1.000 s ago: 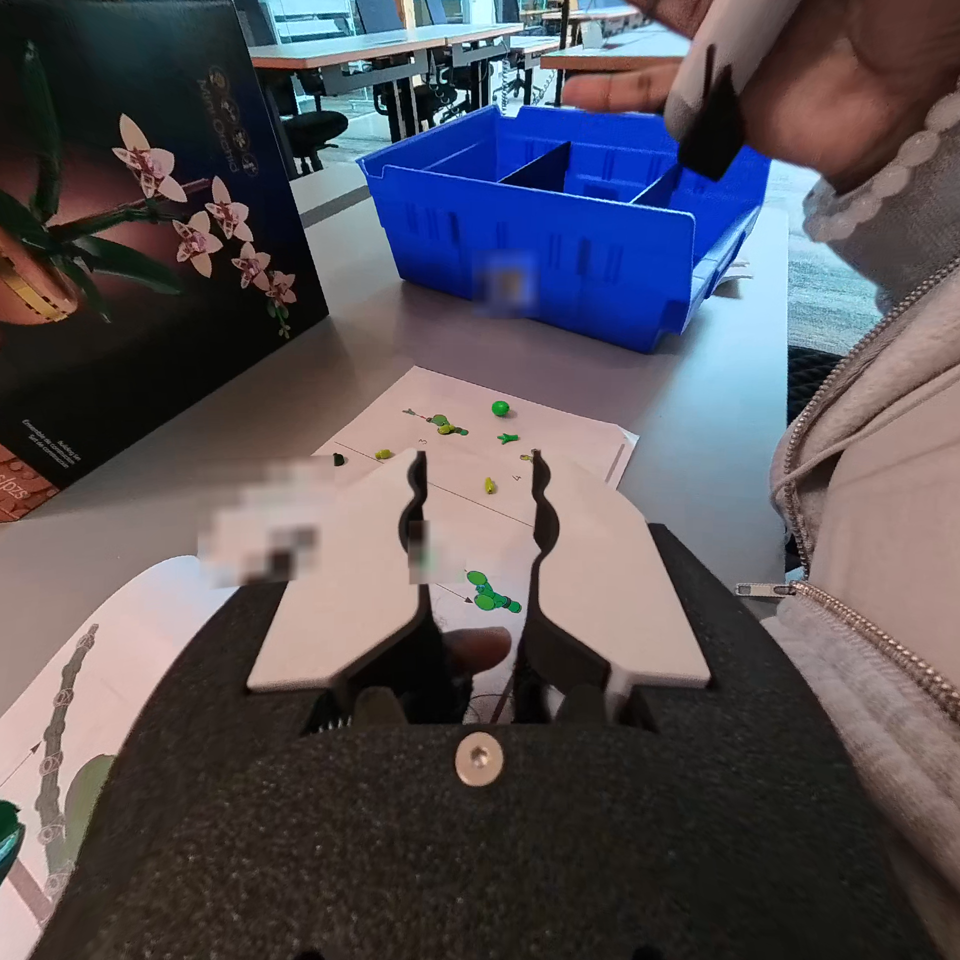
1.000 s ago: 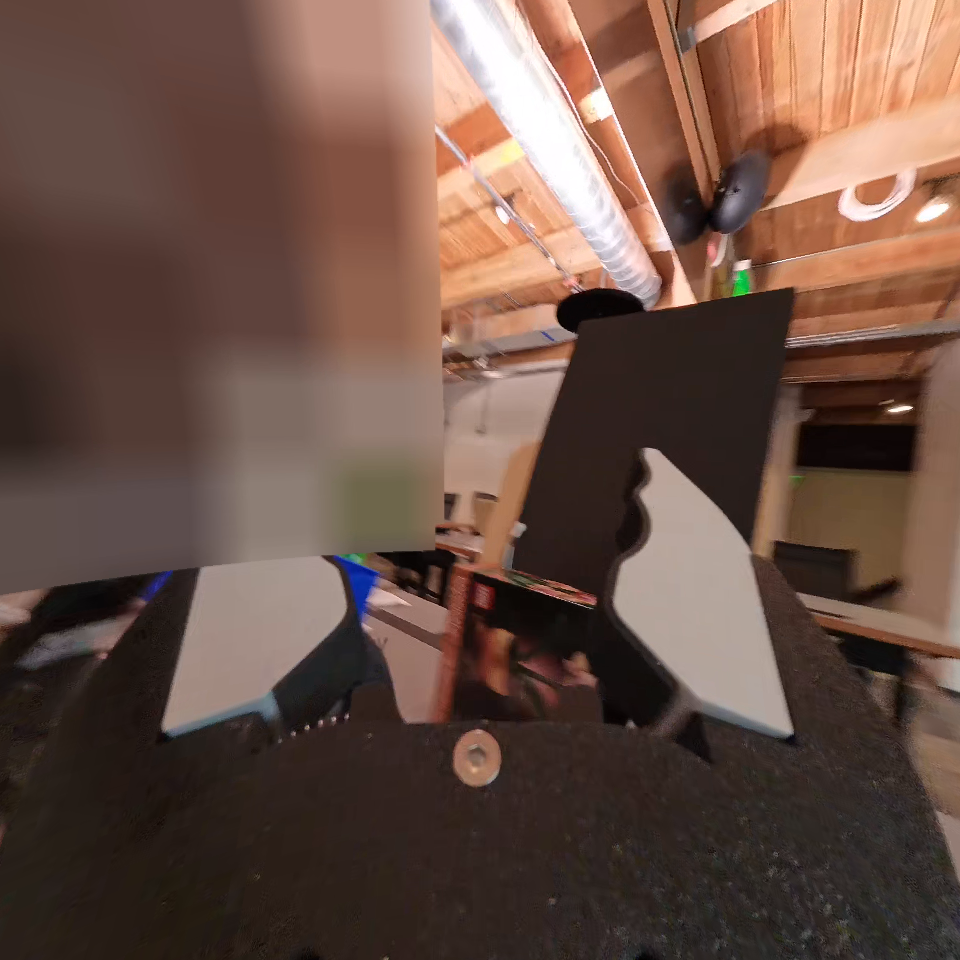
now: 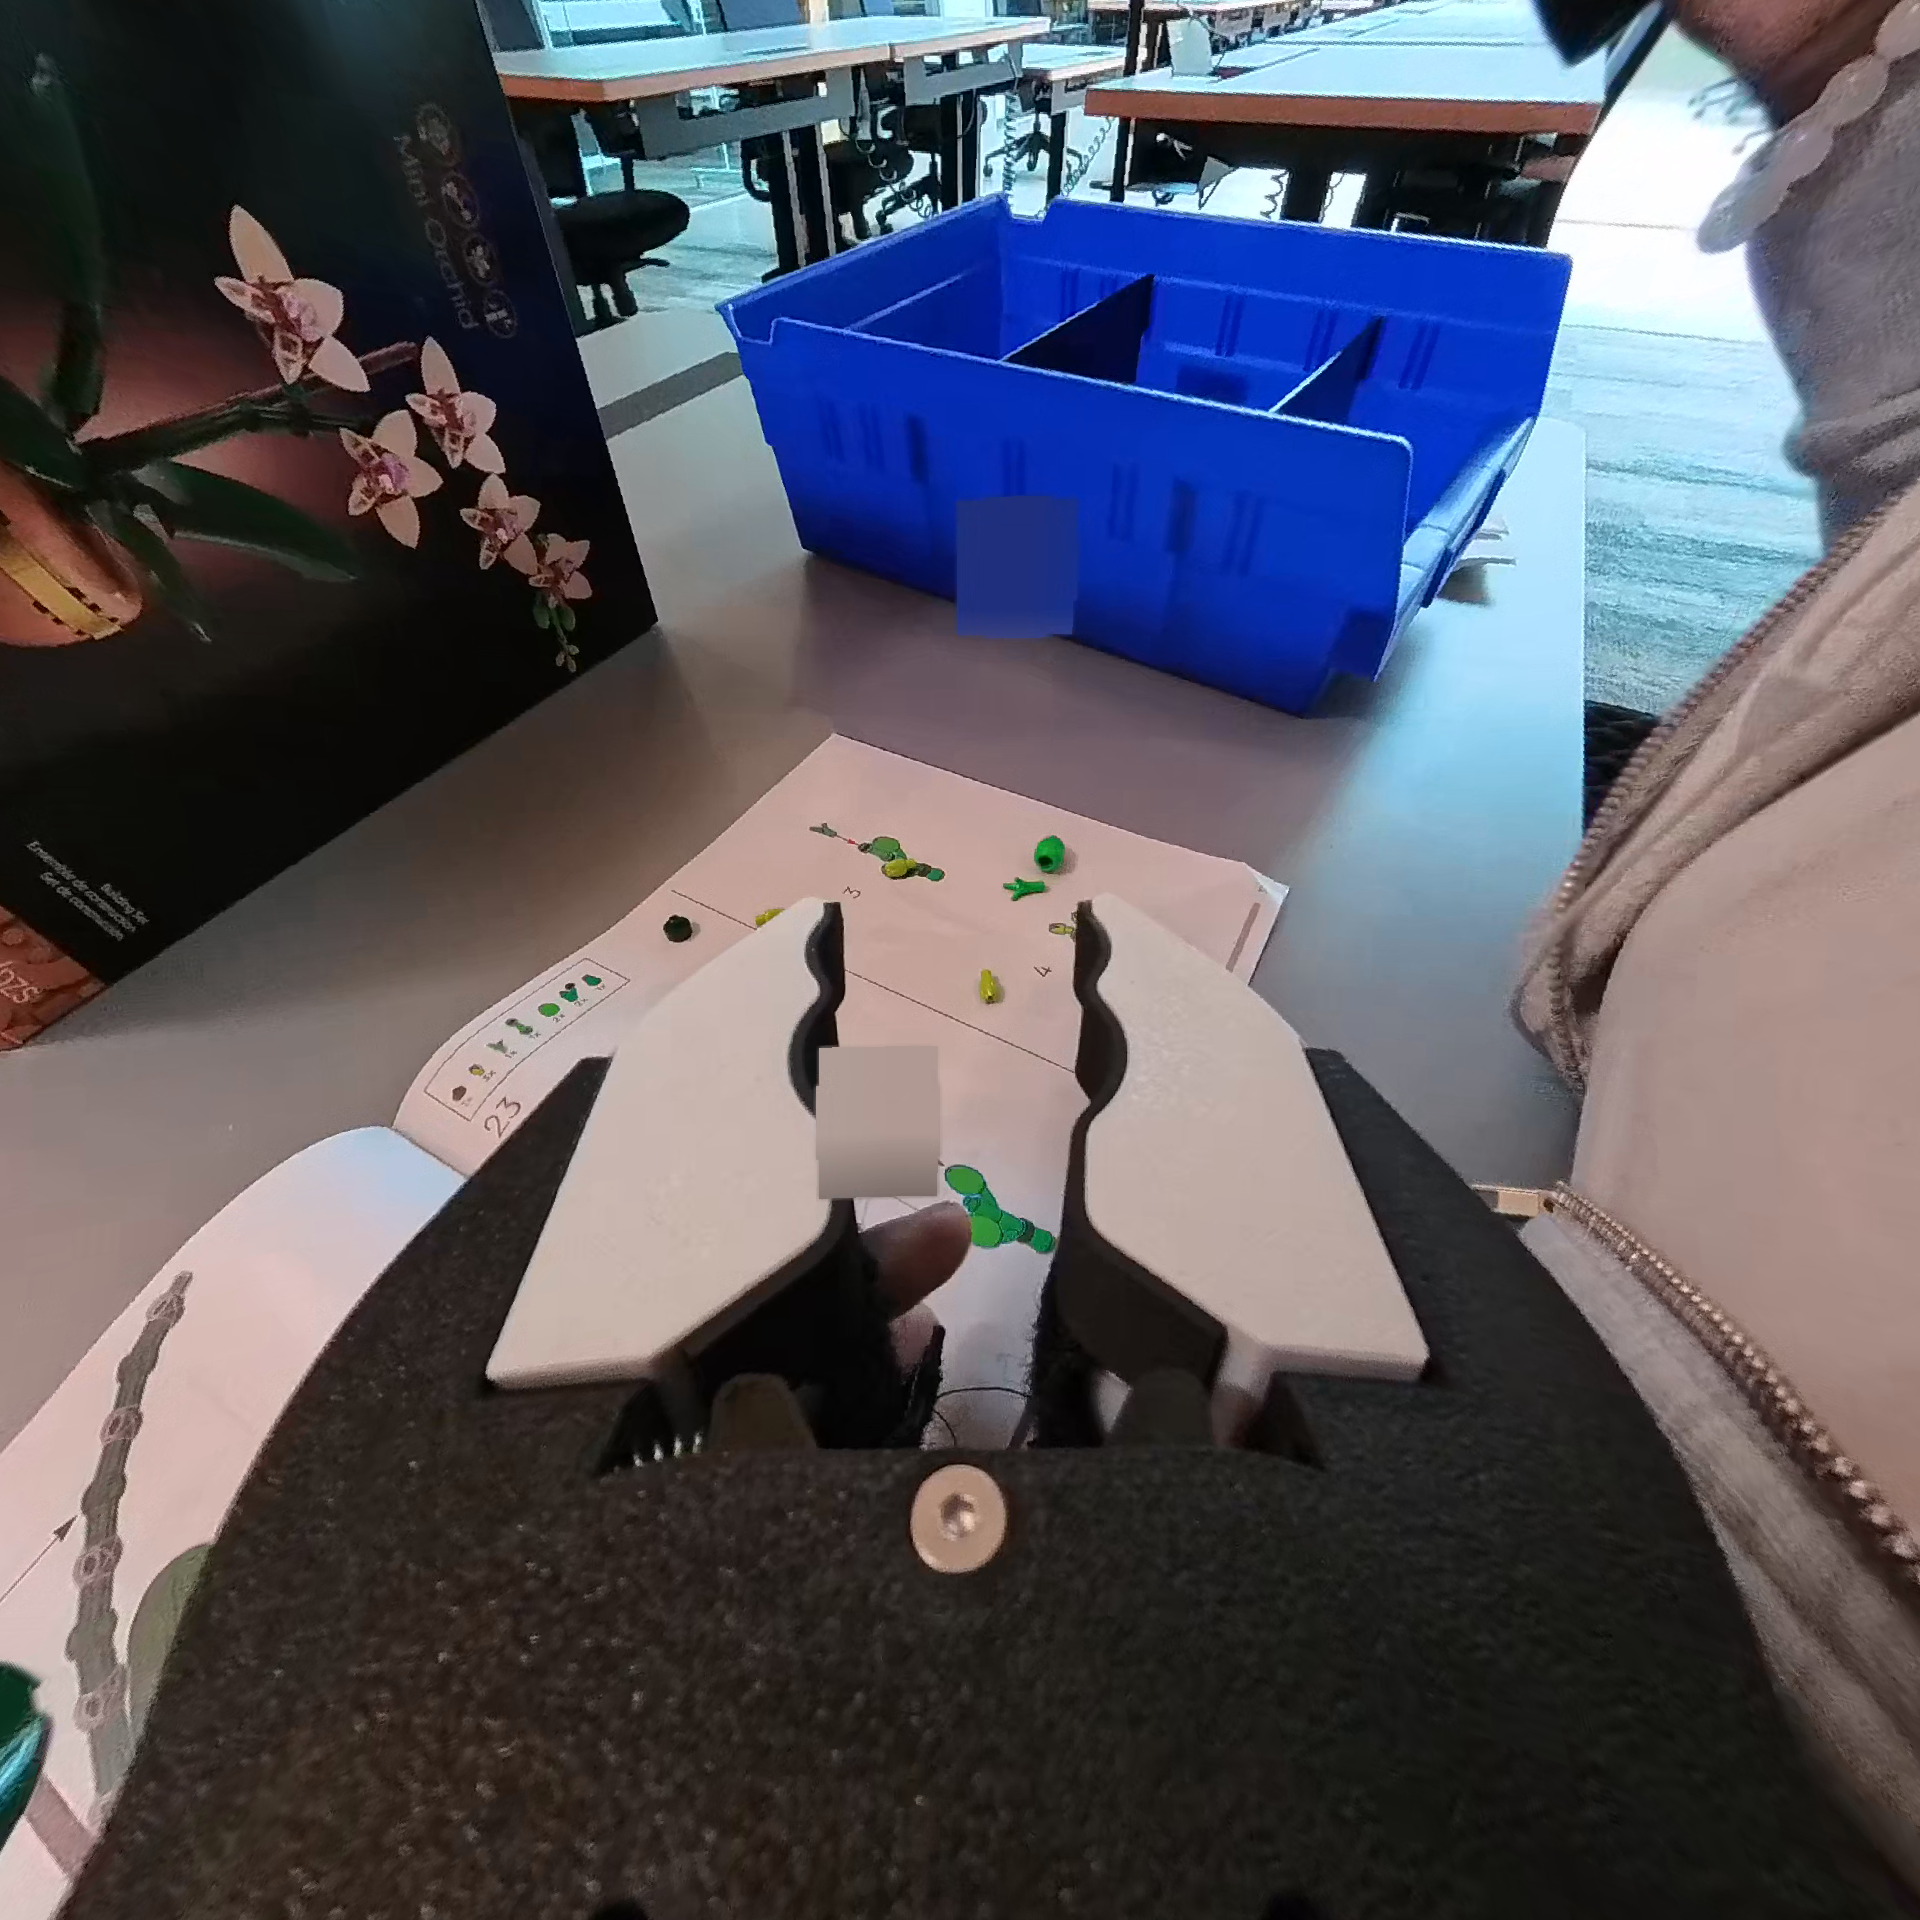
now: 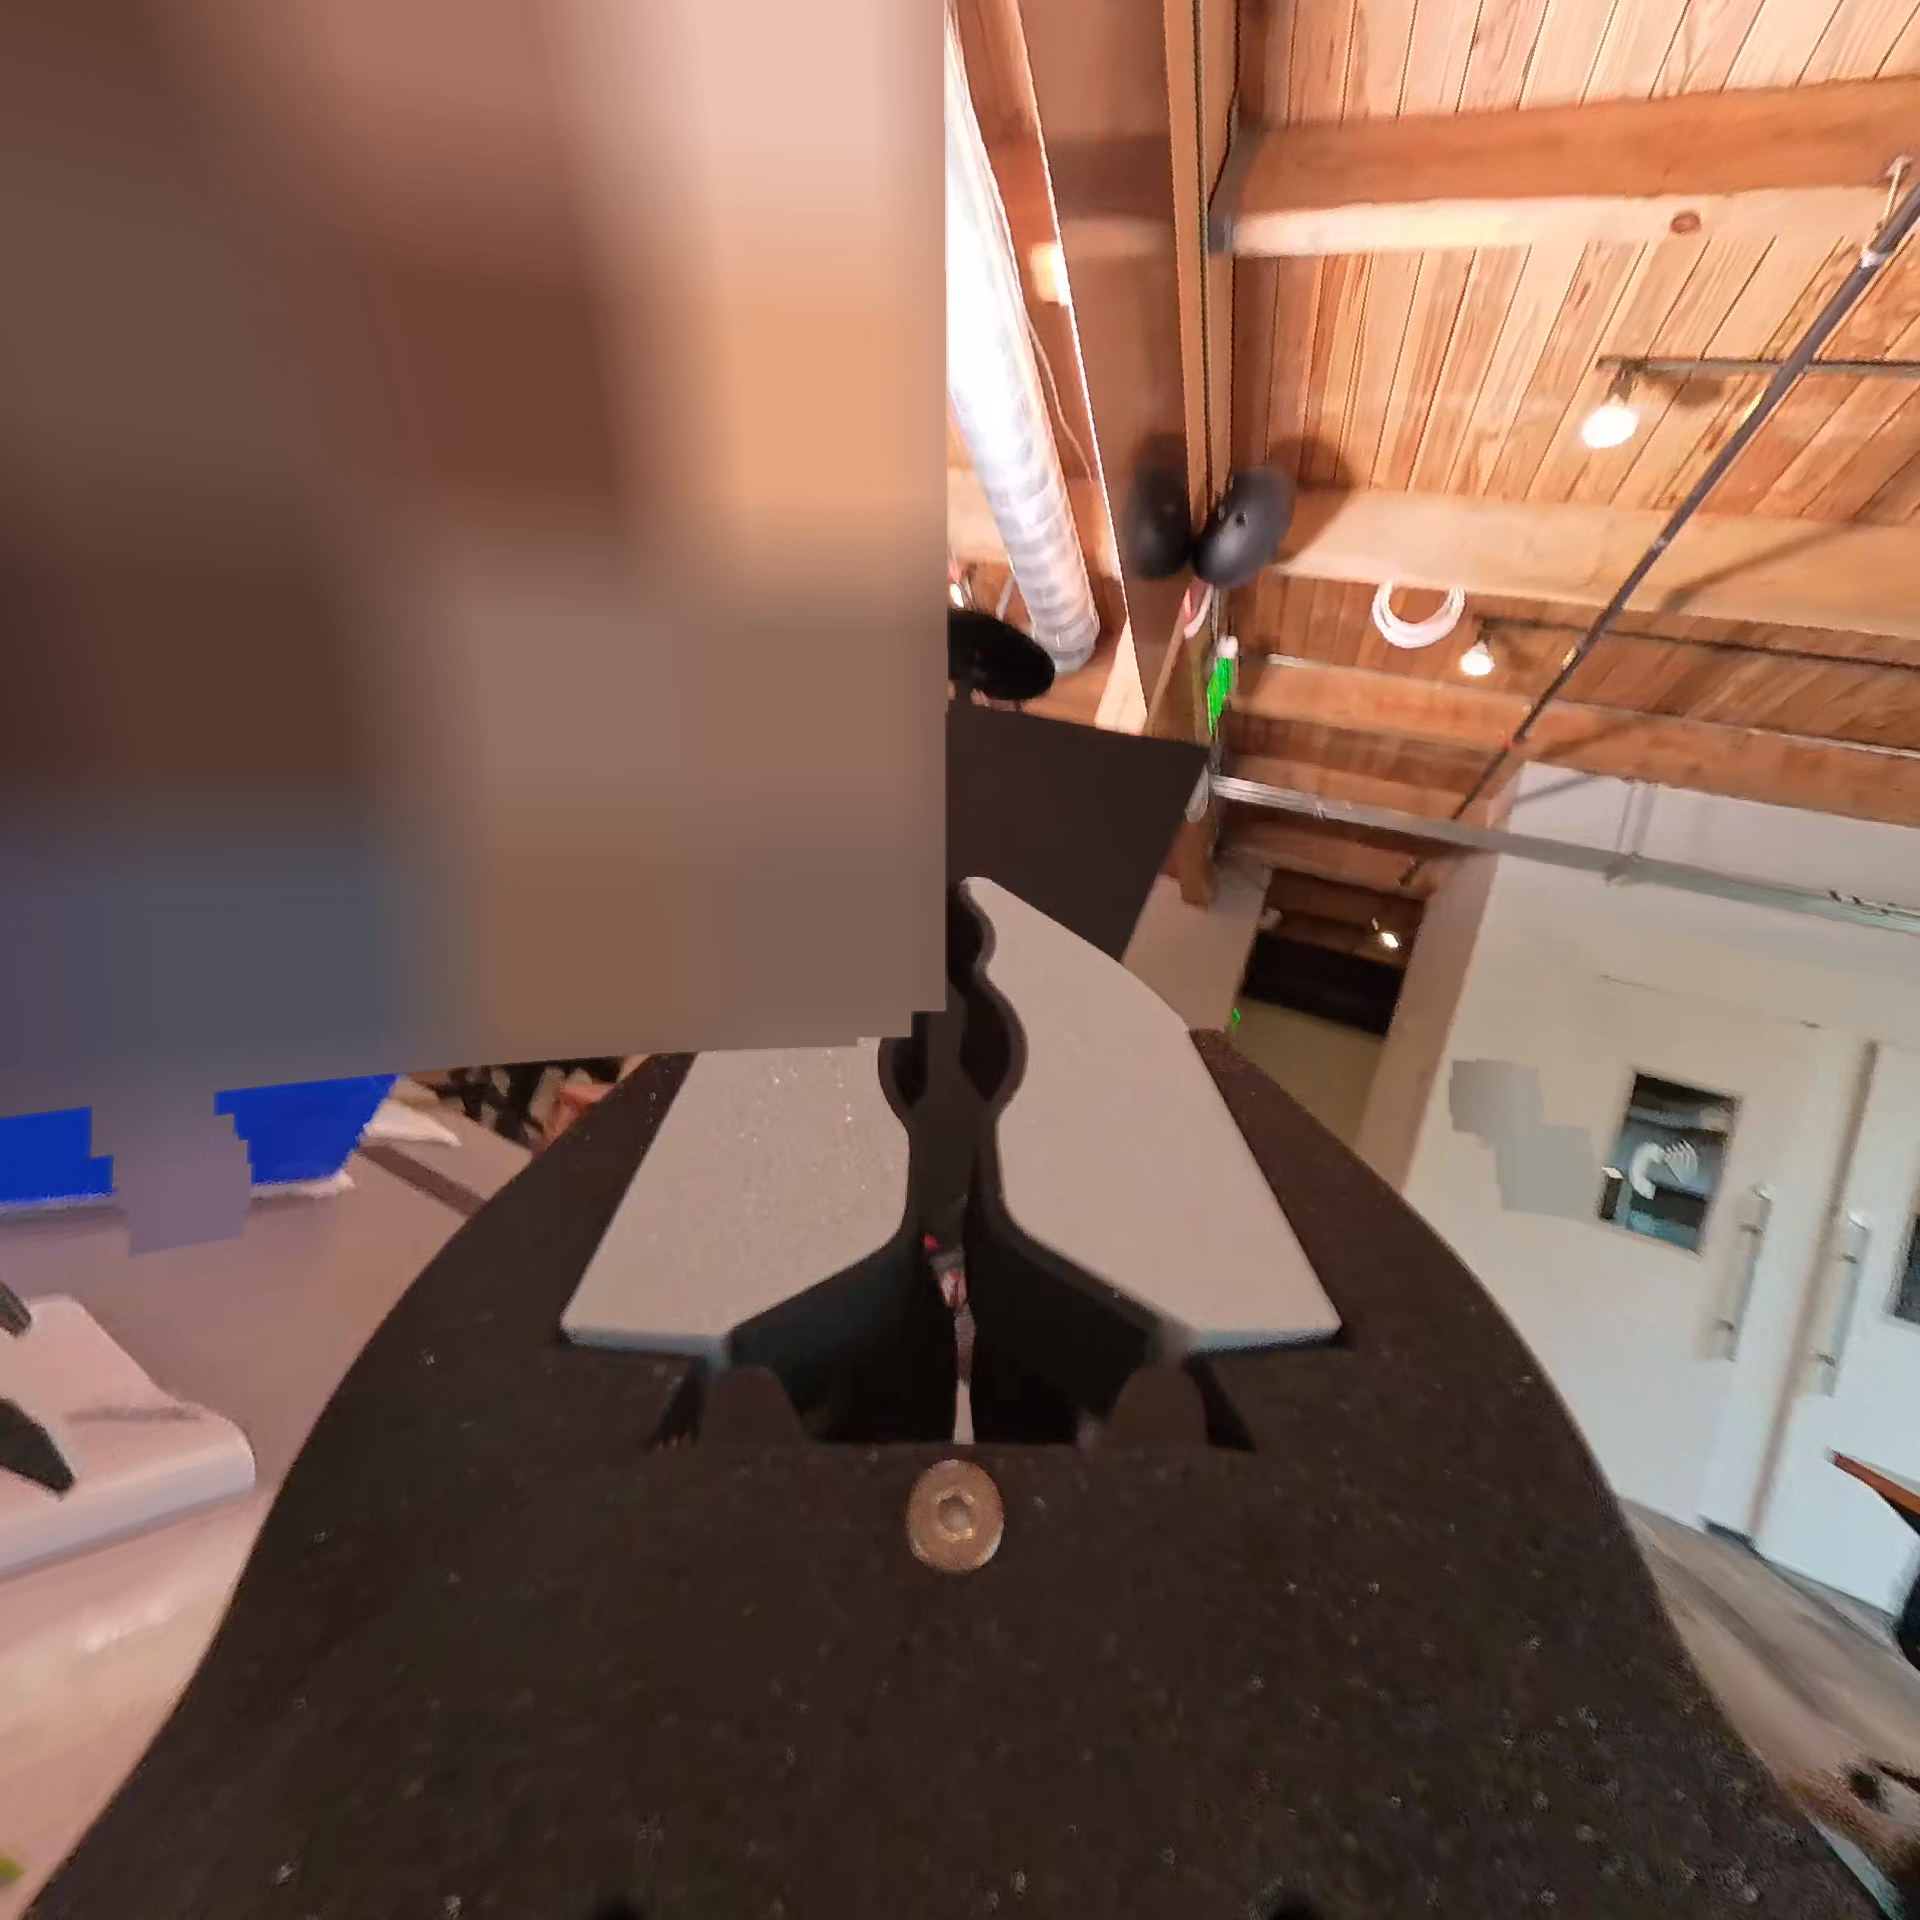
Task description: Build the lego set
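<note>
Grey surface (image 3: 1434,831) carries everything I see. My left gripper (image 3: 954,920) hovers with jaws spread over the booklet (image 3: 935,790); loose green pieces (image 3: 1049,854) lie on the page just past the tips. Farther off stand the box (image 3: 260,520) and blue bin (image 3: 1143,499). My right gripper (image 4: 951,935) points at the ceiling, jaws nearly pressed together, holding nothing I can see.

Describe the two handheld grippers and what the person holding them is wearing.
Both the left gripper and the right gripper share one build: a rough black textured body with a silver screw at its centre, and two flat light-grey fingers with wavy black inner edges. The person wears a light grey zip-up jacket with a metal zipper, and a pale beaded bracelet.
</note>
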`<state>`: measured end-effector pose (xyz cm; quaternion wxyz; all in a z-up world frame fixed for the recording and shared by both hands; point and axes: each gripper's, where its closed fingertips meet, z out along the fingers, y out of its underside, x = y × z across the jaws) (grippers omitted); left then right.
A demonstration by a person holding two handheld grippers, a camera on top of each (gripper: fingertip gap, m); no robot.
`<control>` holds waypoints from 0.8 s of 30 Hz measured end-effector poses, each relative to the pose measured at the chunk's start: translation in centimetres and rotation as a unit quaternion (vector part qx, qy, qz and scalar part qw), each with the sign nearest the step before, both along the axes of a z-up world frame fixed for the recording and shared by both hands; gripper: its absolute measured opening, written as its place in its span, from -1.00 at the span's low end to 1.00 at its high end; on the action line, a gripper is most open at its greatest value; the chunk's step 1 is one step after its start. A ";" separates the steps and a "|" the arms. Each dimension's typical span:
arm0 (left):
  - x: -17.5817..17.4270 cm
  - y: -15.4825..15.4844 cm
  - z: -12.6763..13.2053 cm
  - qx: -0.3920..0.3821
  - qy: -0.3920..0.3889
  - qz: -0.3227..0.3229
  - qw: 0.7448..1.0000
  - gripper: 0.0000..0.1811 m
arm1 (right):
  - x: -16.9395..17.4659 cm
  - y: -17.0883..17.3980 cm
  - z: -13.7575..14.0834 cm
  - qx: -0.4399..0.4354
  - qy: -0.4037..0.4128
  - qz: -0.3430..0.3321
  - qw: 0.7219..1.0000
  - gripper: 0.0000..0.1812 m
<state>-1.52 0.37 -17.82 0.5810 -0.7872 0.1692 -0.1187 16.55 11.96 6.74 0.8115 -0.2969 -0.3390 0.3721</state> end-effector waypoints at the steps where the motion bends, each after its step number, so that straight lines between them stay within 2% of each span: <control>1: 0.1 0.1 -0.1 -0.002 0.001 0.000 1.000 -0.54 | 0.5 0.4 -0.3 -0.005 -0.020 -0.016 1.000 -1.00; 6: 0.4 1.4 -0.4 -0.024 0.022 0.006 0.999 -0.55 | 2.9 2.9 -3.8 -0.048 -0.181 -0.088 0.978 -0.91; 12: 1.4 3.6 -0.7 -0.050 0.052 0.018 0.997 -0.57 | 6.3 5.9 -9.6 -0.088 -0.370 -0.126 0.916 -1.00; 15: 2.3 4.6 -0.6 -0.060 0.043 0.020 0.997 -0.61 | 7.4 7.5 -10.7 -0.090 -0.396 -0.135 0.904 -0.98; 19: 3.2 5.7 -0.8 -0.069 0.040 0.026 0.997 -0.62 | 8.0 8.7 -11.1 -0.083 -0.382 -0.116 0.913 -0.84; 21: 3.4 6.1 -1.0 -0.075 0.046 0.030 0.996 -0.62 | 8.3 9.4 -11.9 -0.081 -0.383 -0.121 0.912 -0.98; 24: 3.7 6.7 -1.1 -0.086 0.058 0.030 0.994 -0.63 | 8.5 9.8 -13.0 -0.086 -0.386 -0.106 0.912 -0.99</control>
